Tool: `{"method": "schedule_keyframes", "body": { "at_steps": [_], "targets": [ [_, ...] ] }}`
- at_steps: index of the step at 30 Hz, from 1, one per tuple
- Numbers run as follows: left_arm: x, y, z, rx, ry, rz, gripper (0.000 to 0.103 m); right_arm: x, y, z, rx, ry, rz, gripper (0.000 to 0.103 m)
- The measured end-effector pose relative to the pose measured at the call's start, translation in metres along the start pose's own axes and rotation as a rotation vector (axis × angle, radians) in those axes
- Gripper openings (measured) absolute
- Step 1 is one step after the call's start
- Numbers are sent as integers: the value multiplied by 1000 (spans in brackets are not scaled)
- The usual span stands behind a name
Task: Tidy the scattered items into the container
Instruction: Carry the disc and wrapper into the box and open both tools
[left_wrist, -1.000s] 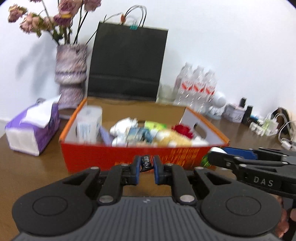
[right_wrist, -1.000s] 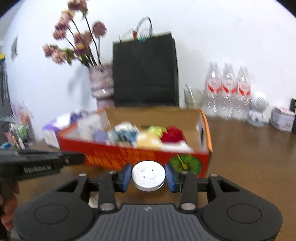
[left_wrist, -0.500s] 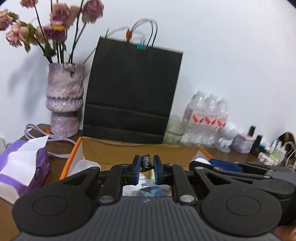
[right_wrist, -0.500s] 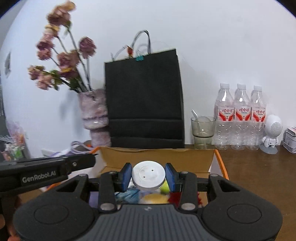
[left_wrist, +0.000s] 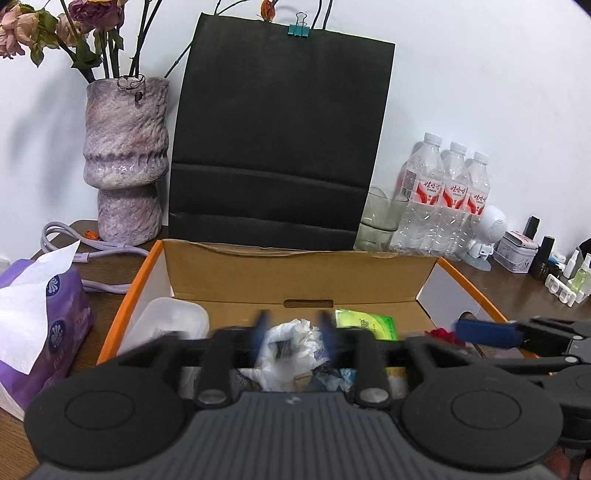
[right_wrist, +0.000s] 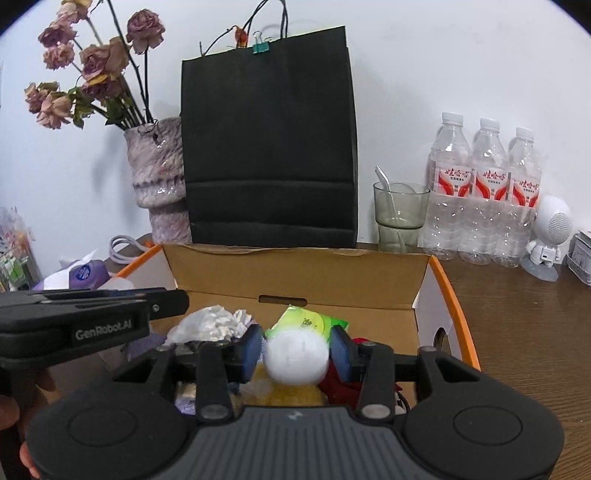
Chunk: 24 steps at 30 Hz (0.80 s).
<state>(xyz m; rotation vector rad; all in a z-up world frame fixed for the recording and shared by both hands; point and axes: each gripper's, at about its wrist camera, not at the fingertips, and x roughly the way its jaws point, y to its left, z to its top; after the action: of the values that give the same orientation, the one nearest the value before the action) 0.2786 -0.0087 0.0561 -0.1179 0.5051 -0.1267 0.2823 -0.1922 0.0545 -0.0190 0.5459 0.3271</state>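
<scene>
1. the left gripper (left_wrist: 291, 334) is hovering over the box (left_wrist: 301, 275), its blue pads blurred and spread apart with nothing gripped between them; a small dark item (left_wrist: 282, 347) is showing in the gap just ahead of it, over the white crumpled bag (left_wrist: 291, 347), and by my reading it is dropping into the pile.
2. the right gripper (right_wrist: 295, 349) is standing partly open, its pads sitting just beside the white round disc (right_wrist: 296, 357) on either side; whether they are touching it is too blurred to tell, so i cannot say if it is gripped or falling free.
3. both grippers are being held above the box interior, probably so that released items land inside on the heap and not on the surface (right_wrist: 517, 306).
4. below and ahead of the right gripper, a green packet (right_wrist: 314, 321) and a red item (right_wrist: 343, 384) are lying in the box; the disc is sitting directly over them.
</scene>
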Motion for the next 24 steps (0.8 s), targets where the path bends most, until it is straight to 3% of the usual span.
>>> {"method": "schedule_keyframes", "body": {
  "at_steps": [2, 3, 5, 24],
  "targets": [
    [-4, 0, 1, -15, -22, 19, 89, -5, 2, 2, -25, -1, -22, 86],
    [-6, 0, 2, -15, -29, 19, 99, -9, 2, 4, -35, -7, -36, 90],
    [-10, -2, 4, -13, -44, 15, 103, -13, 1, 7, -38, -14, -53, 103],
    [-52, -8, 2, -40, -78, 10, 103, -35, 0, 9, -5, -1, -36, 103]
  ]
}}
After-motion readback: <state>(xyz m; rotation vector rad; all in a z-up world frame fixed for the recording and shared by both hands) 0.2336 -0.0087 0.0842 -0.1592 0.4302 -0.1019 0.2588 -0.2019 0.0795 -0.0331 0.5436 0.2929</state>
